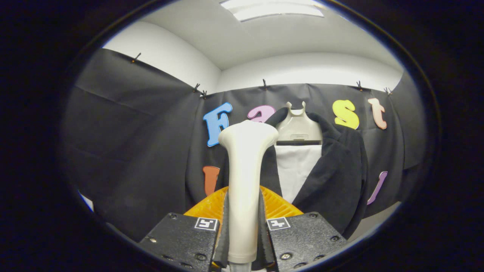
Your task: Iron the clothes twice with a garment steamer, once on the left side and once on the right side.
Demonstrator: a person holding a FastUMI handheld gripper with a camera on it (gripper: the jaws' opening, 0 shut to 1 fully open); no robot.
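Note:
My gripper (244,223) is shut on the white garment steamer (245,170), which stands upright between both fingers with its wide head at the top. Beyond it hangs a black jacket (336,170) on a pale hanger form (298,126), open at the front over a white panel (297,170). The steamer head sits in front of the jacket's left side, and I cannot tell whether it touches the cloth. The jacket's left front is mostly hidden behind the steamer.
Black cloth walls (132,151) close the booth on the left, back and right. A pale strip of surface (378,223) shows below the jacket at the right. White wall and ceiling lie above the cloth.

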